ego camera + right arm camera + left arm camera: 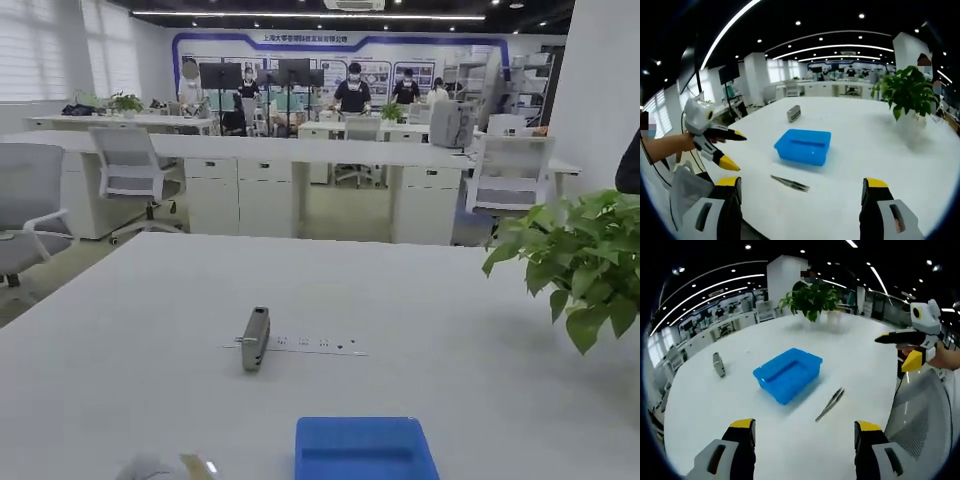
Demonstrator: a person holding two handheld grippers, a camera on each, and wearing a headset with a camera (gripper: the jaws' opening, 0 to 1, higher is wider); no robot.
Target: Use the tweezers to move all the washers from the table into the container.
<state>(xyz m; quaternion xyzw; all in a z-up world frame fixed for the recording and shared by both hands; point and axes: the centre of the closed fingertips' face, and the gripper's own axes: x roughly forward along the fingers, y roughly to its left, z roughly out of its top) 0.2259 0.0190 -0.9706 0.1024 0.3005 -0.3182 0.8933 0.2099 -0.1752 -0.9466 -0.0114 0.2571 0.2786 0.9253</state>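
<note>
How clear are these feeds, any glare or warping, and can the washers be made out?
Head view: soft, evenly lit; the washers are faint specks beside the metal block. Left gripper view: strong fisheye bowing along the table, tweezers and blue container crisp. Right gripper view: same bowing, no harsh glare, soft shadow under the plant.

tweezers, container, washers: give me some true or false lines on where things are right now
1. The tweezers lie on the table, apart from the container. True.
2. The left gripper holds the tweezers. False: it is open and empty.
3. The washers are in the container. False: they lie in a row on the table beside a grey block.
4. A plant stands on the table. True.
</note>
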